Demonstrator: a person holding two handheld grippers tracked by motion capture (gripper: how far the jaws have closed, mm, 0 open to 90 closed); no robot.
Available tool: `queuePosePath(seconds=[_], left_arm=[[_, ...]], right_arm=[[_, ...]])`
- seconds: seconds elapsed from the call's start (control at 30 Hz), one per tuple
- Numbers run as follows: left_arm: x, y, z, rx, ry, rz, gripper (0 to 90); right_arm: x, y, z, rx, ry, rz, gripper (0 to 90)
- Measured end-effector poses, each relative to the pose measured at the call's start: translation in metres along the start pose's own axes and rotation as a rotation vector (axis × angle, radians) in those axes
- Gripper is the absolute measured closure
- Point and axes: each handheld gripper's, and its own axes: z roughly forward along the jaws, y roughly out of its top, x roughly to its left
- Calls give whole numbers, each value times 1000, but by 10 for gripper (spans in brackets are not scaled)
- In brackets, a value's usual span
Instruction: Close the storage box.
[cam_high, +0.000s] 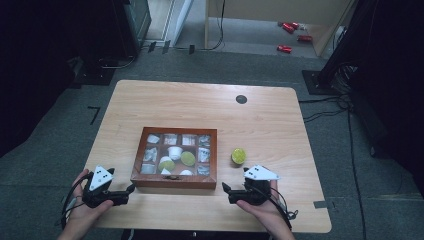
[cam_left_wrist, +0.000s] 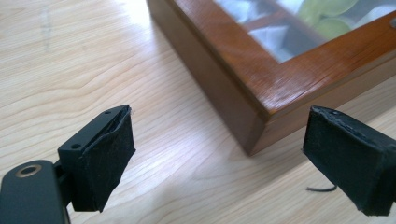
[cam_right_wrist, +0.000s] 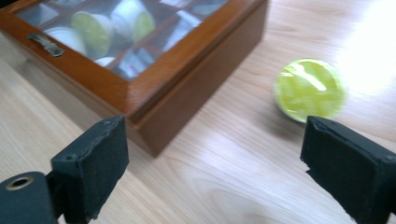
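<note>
A brown wooden box (cam_high: 175, 157) with a glass lid lies shut on the table; several capsules and packets show through the glass. Its front left corner (cam_left_wrist: 261, 79) is just ahead of my left gripper (cam_left_wrist: 219, 154), whose jaws stand wide apart with nothing between them. In the high view the left gripper (cam_high: 131, 189) points right at that corner. My right gripper (cam_high: 225, 187) points left at the box's front right corner (cam_right_wrist: 187, 79). It is open too (cam_right_wrist: 212, 158), and empty. A green-topped capsule (cam_right_wrist: 309, 88) sits alone on the table (cam_high: 238, 156), right of the box.
The light wood table (cam_high: 165, 100) has a black round grommet (cam_high: 241, 99) near its far edge. A small metal latch (cam_right_wrist: 45, 43) sits on the box's front. Red cans (cam_high: 290, 35) lie on the floor far behind the table.
</note>
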Motion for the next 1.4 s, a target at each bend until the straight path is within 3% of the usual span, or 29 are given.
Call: queuePosePath(seconds=[0.17, 0.53, 0.8, 0.9, 0.97, 1.0, 1.27, 1.4], left_arm=[[9, -10, 0, 13, 40, -39, 96], [12, -23, 9, 59, 111, -31, 96], [12, -28, 16, 84, 107, -35, 97], [15, -30, 18, 65, 87, -62, 96], [18, -30, 19, 76, 63, -108, 96], [20, -30, 19, 77, 71, -114, 91], [19, -30, 19, 76, 71, -114, 90], [19, -30, 19, 76, 71, -114, 91]], right_arm=[[-19, -4, -15, -19, -40, 22, 60], [-61, -23, -39, -28, -153, 81, 49], [-89, -38, -53, -14, -239, 123, 49], [-100, -46, -56, -4, -272, 146, 49], [-107, -52, -58, 7, -292, 157, 49], [-110, -55, -58, 10, -302, 157, 49], [-131, -75, -63, 49, -384, 194, 51], [-134, -79, -63, 79, -411, 194, 61]])
